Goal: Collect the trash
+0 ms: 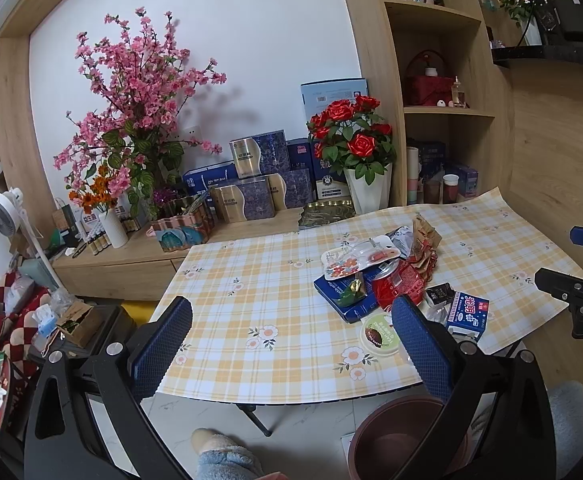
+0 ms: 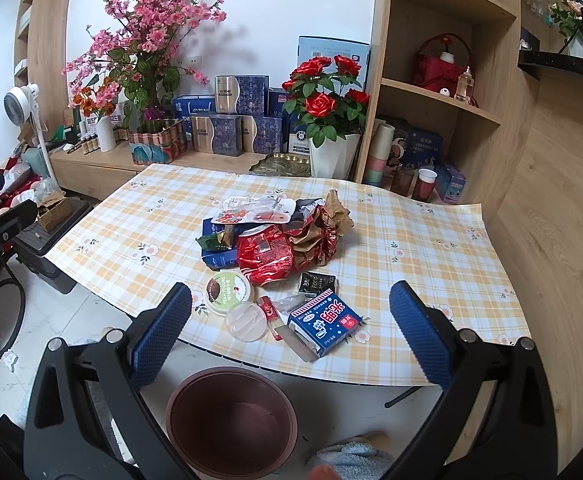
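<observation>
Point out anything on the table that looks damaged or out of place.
The red foil bag is crumpled and the blue-and-white carton lies torn open near the table's front edge. A clear lid overhangs that edge above the brown bin.

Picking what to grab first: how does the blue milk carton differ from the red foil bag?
The blue milk carton is a small box with an opened end, lying near the table's front edge; the red foil bag is larger, crumpled and shiny, in the middle pile. The carton lies apart; the bag touches the brown paper. Both lie on the checked tablecloth, ungripped.
</observation>
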`<act>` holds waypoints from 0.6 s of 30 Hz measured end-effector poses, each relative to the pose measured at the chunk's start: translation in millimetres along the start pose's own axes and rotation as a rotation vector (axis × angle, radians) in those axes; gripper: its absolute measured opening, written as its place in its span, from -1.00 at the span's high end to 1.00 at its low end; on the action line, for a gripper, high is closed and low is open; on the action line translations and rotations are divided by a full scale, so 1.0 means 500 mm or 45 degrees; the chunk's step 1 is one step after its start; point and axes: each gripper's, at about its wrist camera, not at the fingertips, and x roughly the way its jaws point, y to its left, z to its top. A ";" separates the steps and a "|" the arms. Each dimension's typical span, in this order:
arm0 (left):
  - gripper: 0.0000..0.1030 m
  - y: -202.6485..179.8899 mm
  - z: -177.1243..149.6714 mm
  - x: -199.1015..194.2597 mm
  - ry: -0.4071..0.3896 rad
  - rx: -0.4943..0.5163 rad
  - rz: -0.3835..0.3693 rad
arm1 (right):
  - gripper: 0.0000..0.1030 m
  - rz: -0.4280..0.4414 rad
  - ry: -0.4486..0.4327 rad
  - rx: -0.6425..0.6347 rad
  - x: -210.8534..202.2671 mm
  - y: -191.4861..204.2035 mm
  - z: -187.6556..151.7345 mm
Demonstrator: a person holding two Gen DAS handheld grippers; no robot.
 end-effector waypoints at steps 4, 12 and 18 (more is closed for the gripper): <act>-0.90 0.008 -0.001 0.000 0.000 0.000 0.002 | -0.89 -0.001 0.000 -0.002 0.000 0.001 0.000; -0.90 0.026 -0.010 -0.016 -0.004 0.005 0.010 | -0.89 -0.003 0.000 -0.003 0.001 0.000 -0.001; -0.90 0.016 -0.017 -0.007 0.003 0.010 0.013 | -0.89 -0.006 0.003 -0.002 0.004 -0.003 -0.007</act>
